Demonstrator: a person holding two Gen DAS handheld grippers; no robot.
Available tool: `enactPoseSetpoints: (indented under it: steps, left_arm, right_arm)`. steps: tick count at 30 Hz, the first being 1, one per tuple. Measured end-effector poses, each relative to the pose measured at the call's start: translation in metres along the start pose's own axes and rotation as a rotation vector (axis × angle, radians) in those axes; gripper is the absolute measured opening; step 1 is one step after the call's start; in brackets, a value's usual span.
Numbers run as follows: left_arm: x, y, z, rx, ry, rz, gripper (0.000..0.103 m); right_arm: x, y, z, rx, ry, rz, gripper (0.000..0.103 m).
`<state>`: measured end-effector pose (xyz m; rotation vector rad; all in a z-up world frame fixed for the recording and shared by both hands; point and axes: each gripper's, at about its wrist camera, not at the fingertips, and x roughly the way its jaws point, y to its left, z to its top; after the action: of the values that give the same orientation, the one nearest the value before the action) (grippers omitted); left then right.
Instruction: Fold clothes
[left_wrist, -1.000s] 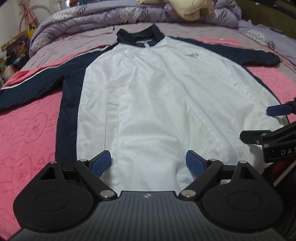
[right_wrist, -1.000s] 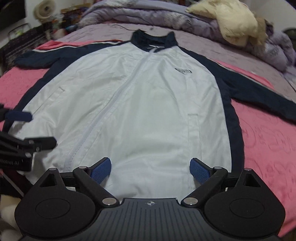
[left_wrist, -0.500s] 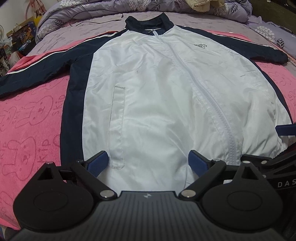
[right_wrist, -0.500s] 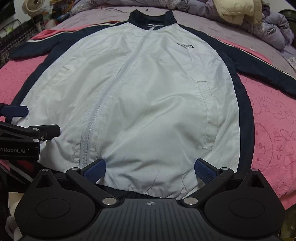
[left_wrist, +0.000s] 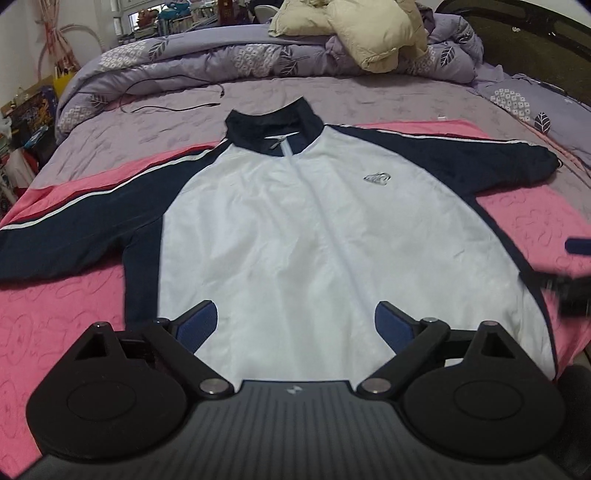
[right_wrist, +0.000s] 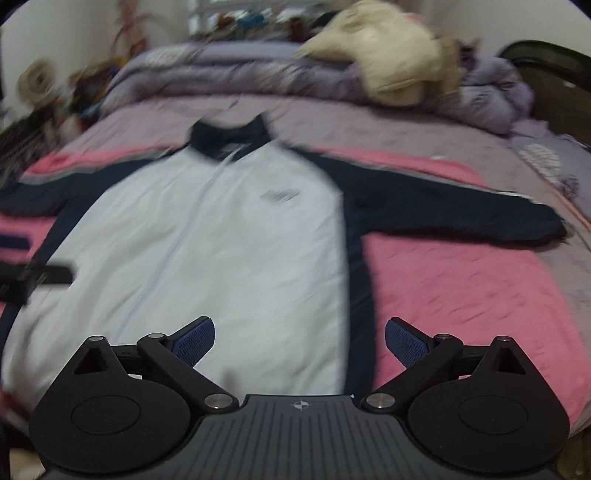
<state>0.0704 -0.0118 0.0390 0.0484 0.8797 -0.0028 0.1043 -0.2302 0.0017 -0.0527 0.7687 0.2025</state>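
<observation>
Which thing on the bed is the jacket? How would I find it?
Look at the big bed with the purple cover. A pink blanket is spread on its near part, and the jacket lies flat on that, sleeves stretched out to both sides. It is the only thing with a white front, navy sleeves and a navy collar.

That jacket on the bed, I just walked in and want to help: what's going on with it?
A person holding a gripper in each hand is about to fold the white and navy jacket. It lies flat, front up, zipped, sleeves spread, on a pink blanket. The left gripper and right gripper hover near its hem, jaws open, holding nothing. The right one's jaws have just been closing slightly. No fold is made yet.
</observation>
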Motion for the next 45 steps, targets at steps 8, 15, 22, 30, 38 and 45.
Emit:
enactPoseSetpoints:
  steps: [8,15,22,30,38,45]
  left_arm:
    - [0.071,-0.024,-0.022,0.014,0.124,0.010,0.094]
    - [0.106,-0.061,0.070,0.177,-0.059,-0.061,0.092]
    - [0.164,-0.127,0.106,0.407,-0.174,-0.144,0.091]
    - [0.240,-0.132,0.121,0.365,-0.082,-0.084,0.092]
    - [0.303,-0.118,0.180,0.315,-0.107,-0.001,0.094]
    - [0.339,-0.111,0.213,0.218,-0.059,0.033,0.097]
  right_arm:
    - [0.061,-0.187,0.034,0.309,-0.205,-0.337,0.094]
    - [0.140,-0.309,0.043,0.609,-0.209,-0.374,0.092]
    - [0.206,-0.350,0.050,0.707,-0.252,-0.331,0.099]
    - [0.222,-0.350,0.057,0.657,-0.252,-0.285,0.099]
    - [0.226,-0.336,0.067,0.600,-0.213,-0.325,0.103]
    - [0.232,-0.333,0.070,0.576,-0.191,-0.349,0.103]
